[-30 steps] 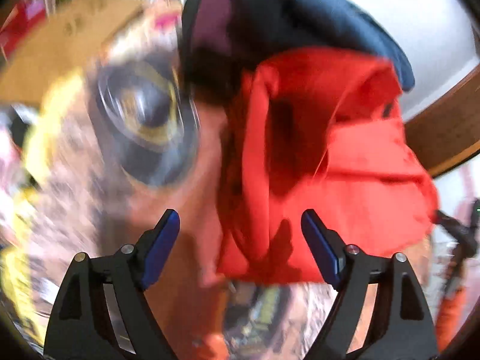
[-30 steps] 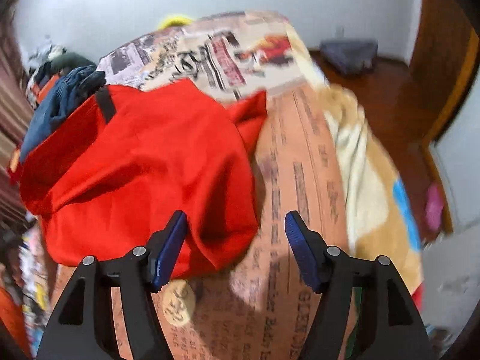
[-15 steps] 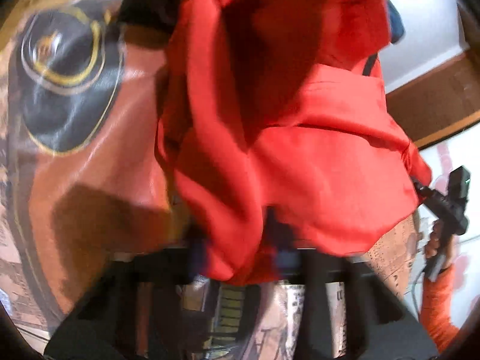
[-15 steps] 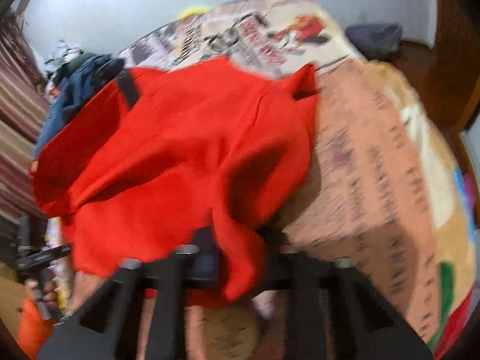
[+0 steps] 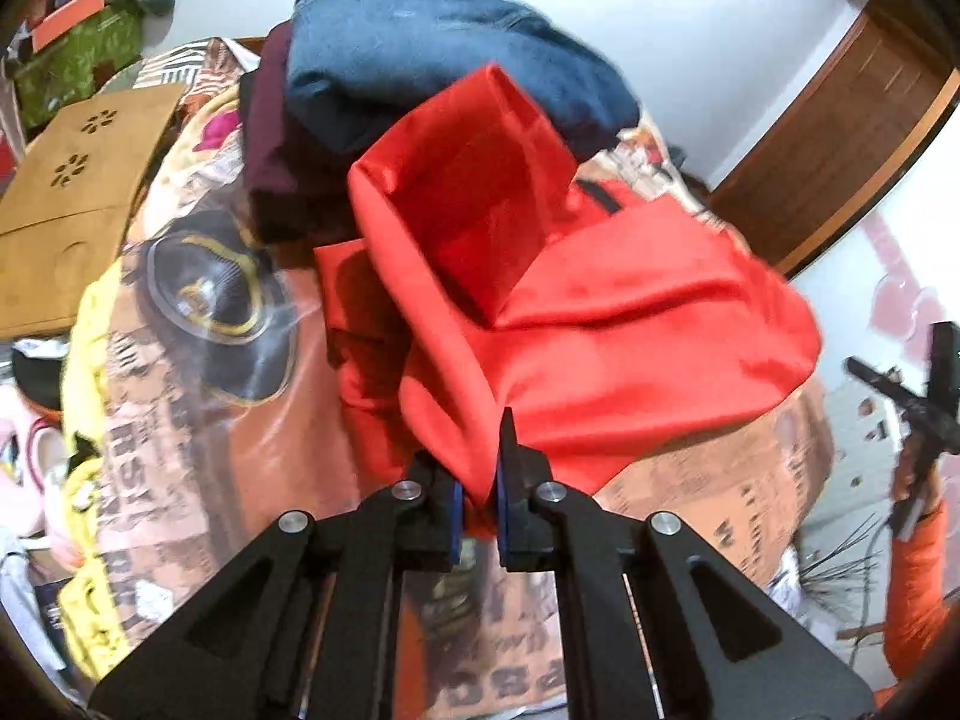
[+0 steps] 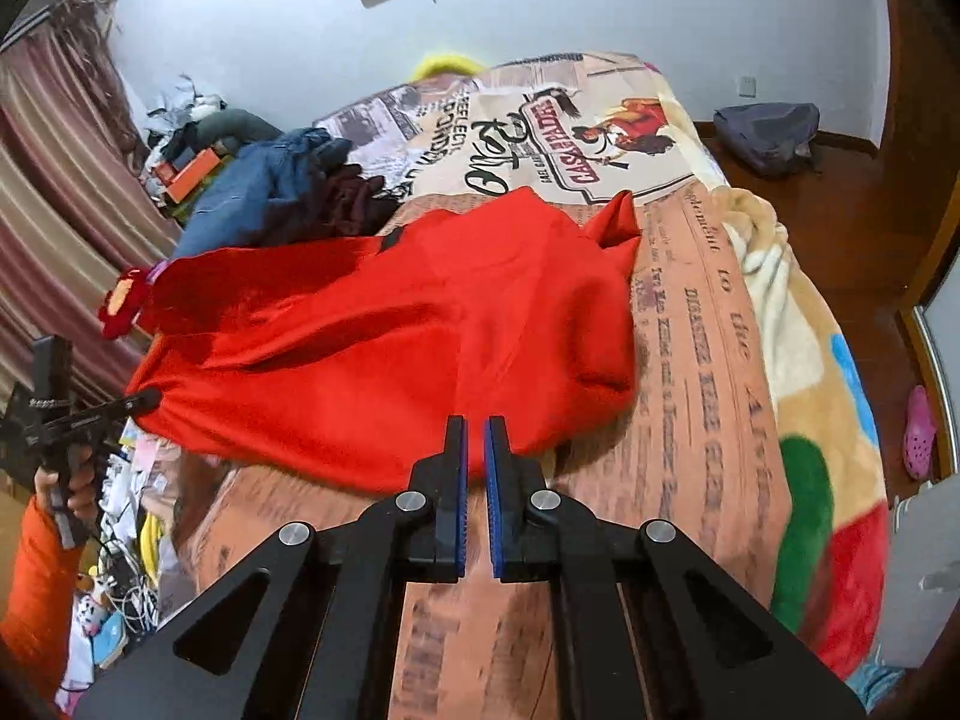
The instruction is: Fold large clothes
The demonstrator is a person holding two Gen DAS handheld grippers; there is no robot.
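Note:
A large red garment lies rumpled on the printed bedspread. My left gripper is shut on a bunched fold of its near edge, and the cloth rises from the pads. In the right wrist view the red garment spreads leftward from my right gripper, which is shut with the hem caught at its tips. The left gripper shows there at the garment's far left corner. The right gripper appears at the right edge of the left wrist view.
A pile of blue and maroon clothes sits behind the garment. A wooden board lies left. A backpack and a pink shoe are on the floor. The person's orange sleeve is low left.
Both grippers went from open beside the garment to shut on its near edge. Both then rose, lifting and stretching the cloth between them.

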